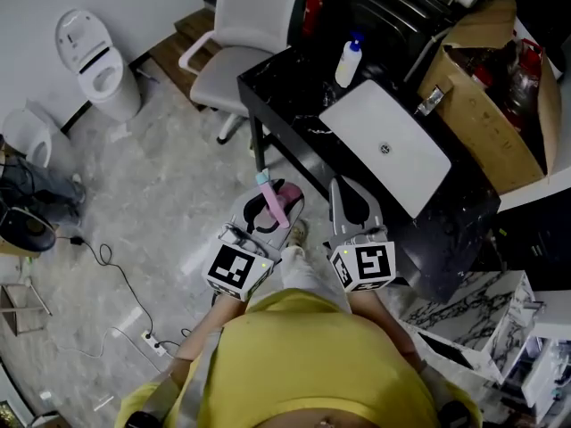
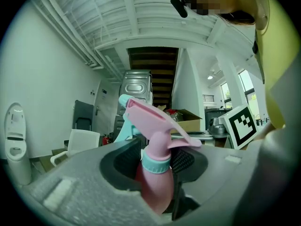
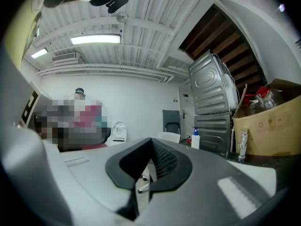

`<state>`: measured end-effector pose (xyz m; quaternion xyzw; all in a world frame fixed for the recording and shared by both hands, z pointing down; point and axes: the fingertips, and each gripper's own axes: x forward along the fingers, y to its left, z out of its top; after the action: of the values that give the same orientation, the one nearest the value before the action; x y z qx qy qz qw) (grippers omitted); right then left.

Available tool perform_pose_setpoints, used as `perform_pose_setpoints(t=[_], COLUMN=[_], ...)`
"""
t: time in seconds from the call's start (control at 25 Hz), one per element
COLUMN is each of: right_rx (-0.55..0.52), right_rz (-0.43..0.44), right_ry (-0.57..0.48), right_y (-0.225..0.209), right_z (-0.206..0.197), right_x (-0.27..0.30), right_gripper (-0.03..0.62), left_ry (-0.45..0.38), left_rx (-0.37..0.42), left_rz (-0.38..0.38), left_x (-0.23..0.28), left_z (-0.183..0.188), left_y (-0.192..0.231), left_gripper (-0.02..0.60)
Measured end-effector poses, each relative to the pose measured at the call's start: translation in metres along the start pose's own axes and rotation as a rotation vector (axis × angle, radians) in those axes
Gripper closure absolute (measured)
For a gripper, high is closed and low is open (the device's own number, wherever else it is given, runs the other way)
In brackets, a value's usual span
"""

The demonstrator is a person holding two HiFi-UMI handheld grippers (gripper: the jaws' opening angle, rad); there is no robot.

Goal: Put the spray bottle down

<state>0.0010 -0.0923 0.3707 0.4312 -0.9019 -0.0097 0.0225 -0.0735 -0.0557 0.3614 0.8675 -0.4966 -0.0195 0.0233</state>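
The spray bottle (image 1: 275,205), pink with a teal nozzle, stands upright in your left gripper (image 1: 264,214), whose fingers are clamped on its body below the collar. It hangs over the floor (image 1: 161,194), just short of the near corner of the black table (image 1: 294,105).

That table is your likely landing place, and most of its top is taken by the white basin (image 1: 384,145). The bare dark strip on the left of the basin is the open room. The right side is crowded by the cardboard box (image 1: 486,105), and a white chair (image 1: 241,52) stands beyond the far edge.

A white pump bottle (image 1: 349,61) stands at the back of that strip, so leave it room. The main risks are setting the base half on the table edge or on the basin's rim, or letting go while tilted; the tall, top-heavy bottle would then tip.

Your right gripper (image 3: 149,166) holds nothing, and its fingers look all but together, though the slit is hard to judge
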Motion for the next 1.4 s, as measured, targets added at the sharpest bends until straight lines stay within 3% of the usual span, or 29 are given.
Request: perform_pose_setpoints(t=[0.32,0.68,1.04,1.4], right_rx=[-0.024,-0.025,0.014,0.019], right_rz=[0.007,0.024,-0.011,-0.084], right_ry=[0.008,0.039,0.048,0.051], right_y=[-0.068,-0.130,-0.156,-0.170], right_z=[0.001,-0.023,-0.037,-0.028], right_x=[0.093,0.168,0.195,0.218], right_gripper=[0.594,0.594,0.594,0.594], left_ry=[0.012,0.014,0.079,0.102], left_rx=[0.010,0.024,0.016,0.024], left_rz=[0.011,0.003,-0.029,-0.109], left_x=[0.095,0.184,0.223,0.256], left_z=[0.009,0.005,-0.013,-0.003], left_y=[0.060,0.112,0.131,0.150], left_gripper=[0.414,0.415,0.416,0.414])
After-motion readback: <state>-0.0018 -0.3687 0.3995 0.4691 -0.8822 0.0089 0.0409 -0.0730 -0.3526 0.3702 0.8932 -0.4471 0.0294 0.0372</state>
